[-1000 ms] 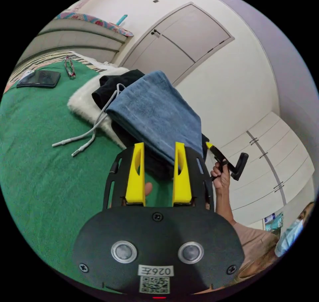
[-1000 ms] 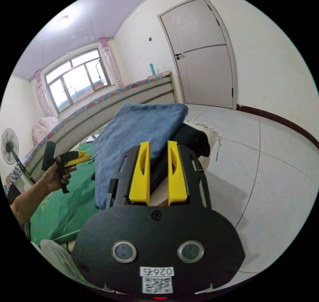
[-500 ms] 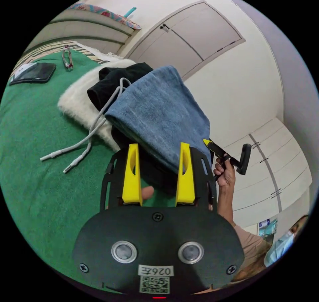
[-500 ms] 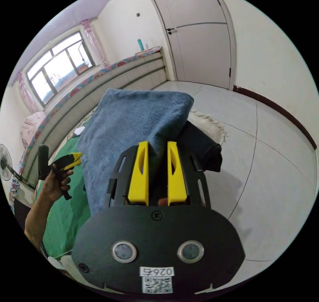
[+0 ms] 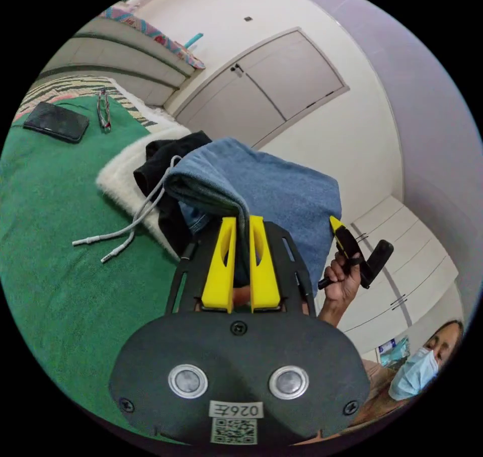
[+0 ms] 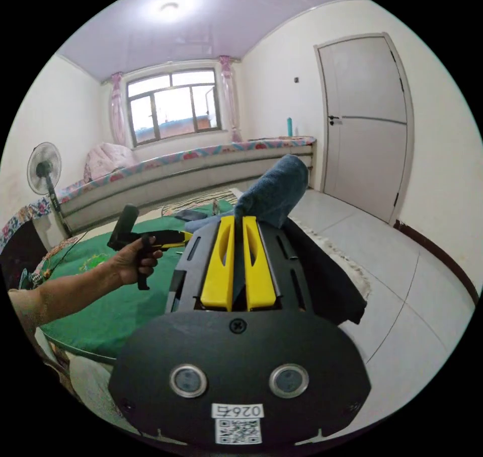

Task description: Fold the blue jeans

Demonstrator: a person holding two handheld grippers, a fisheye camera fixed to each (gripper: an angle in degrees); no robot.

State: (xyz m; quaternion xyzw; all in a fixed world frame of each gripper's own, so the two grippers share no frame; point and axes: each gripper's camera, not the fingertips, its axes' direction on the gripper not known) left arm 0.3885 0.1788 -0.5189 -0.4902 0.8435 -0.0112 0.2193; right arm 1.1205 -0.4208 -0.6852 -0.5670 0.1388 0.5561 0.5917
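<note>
In the left gripper view, the left gripper has two smooth yellow plastic jaws pressed close together, pinching a thick folded edge of the soft blue denim jeans. The jeans are folded into a fat, rounded bundle. The bundle sits on top of a floppy black cloth garment with two grey cords that trail down onto the flat green fuzzy cover. Under the black garment lies a fluffy white blanket. Farther off on the green cover lie a flat black phone and a thin pair of glasses, well apart from the pile. There is a lot of bare green cover on that side.

In the right gripper view, the right gripper also has its yellow jaws pressed close, pinching a blue denim edge between them. The jeans rise up past the jaws in a rounded hump. A hand grips the handle of the other gripper beside them. To the side lies a wide smooth pale tiled floor, up to a plain grey door.
</note>
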